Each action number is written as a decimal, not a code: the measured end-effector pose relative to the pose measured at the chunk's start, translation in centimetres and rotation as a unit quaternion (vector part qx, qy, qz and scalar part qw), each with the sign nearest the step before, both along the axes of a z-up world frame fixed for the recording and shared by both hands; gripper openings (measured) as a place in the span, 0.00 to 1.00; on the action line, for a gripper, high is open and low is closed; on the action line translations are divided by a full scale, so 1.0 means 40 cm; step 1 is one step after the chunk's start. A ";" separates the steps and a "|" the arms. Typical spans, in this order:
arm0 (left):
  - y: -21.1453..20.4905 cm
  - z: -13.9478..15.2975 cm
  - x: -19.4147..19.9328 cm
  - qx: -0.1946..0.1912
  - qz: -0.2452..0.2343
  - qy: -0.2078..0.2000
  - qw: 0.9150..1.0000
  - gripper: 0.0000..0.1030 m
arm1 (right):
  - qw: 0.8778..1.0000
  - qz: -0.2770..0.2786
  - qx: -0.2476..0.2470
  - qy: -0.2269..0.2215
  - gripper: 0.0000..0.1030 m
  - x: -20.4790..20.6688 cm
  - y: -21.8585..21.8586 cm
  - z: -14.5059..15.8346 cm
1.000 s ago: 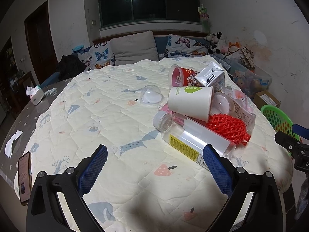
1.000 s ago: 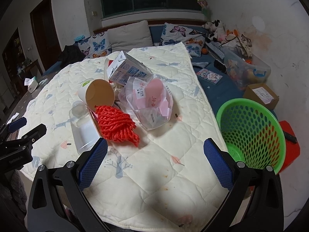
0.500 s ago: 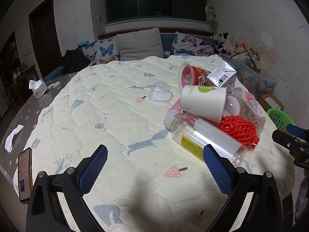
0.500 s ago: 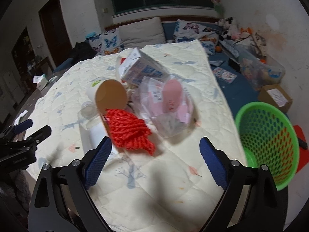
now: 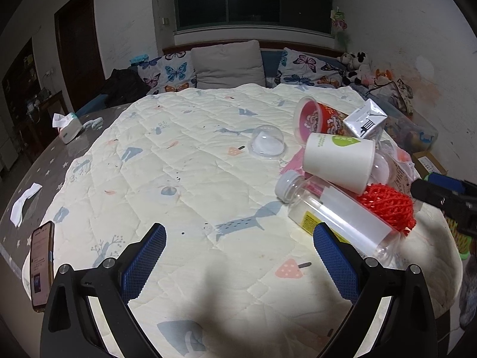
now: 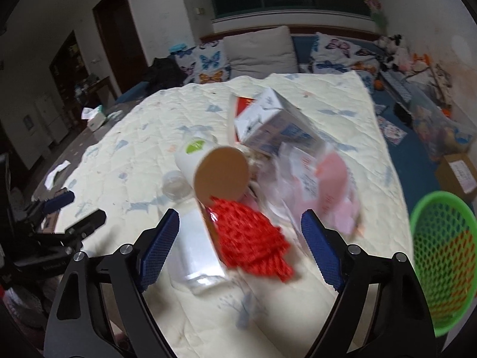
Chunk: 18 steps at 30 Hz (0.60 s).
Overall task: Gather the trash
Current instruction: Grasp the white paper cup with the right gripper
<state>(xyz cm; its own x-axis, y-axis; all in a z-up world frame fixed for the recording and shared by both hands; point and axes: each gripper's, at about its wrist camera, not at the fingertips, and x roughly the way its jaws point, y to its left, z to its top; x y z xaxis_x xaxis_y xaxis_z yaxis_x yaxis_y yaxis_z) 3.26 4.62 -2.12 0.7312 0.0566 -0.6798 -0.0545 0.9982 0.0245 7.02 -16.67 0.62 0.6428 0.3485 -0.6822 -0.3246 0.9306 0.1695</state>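
Both spread wide and empty, right gripper [image 6: 240, 235] nearer, red foam net [image 6: 249, 237] dead ahead between its pads, clear bottle [image 6: 195, 247] lengthwise just left.

Cream quilt [image 5: 184, 161] printed with pale blue animals and pink mushrooms, bright red foam netting [image 6: 250, 238], white paper cup [image 5: 340, 161] with green leaf logo, lime-green mesh basket [image 6: 444, 256], butterfly-patterned pillows [image 5: 167, 73], blue-padded black gripper fingers [image 5: 146, 261].

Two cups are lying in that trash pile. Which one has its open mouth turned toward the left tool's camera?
The red printed cup, farther back beside the white carton. The white paper cup with the green logo shows that camera its side instead.
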 end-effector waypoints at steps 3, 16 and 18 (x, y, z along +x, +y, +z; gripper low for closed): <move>0.010 -0.004 0.006 -0.004 0.005 0.003 1.000 0.93 | 1.000 0.025 0.005 -0.001 0.81 0.036 0.027 0.008; 0.063 -0.026 0.031 -0.013 0.022 0.015 1.000 0.93 | 0.996 0.083 0.018 0.024 0.82 0.185 0.108 -0.023; 0.070 -0.029 0.036 -0.015 0.025 0.018 0.999 0.93 | 0.996 0.088 0.012 0.025 0.86 0.197 0.119 -0.031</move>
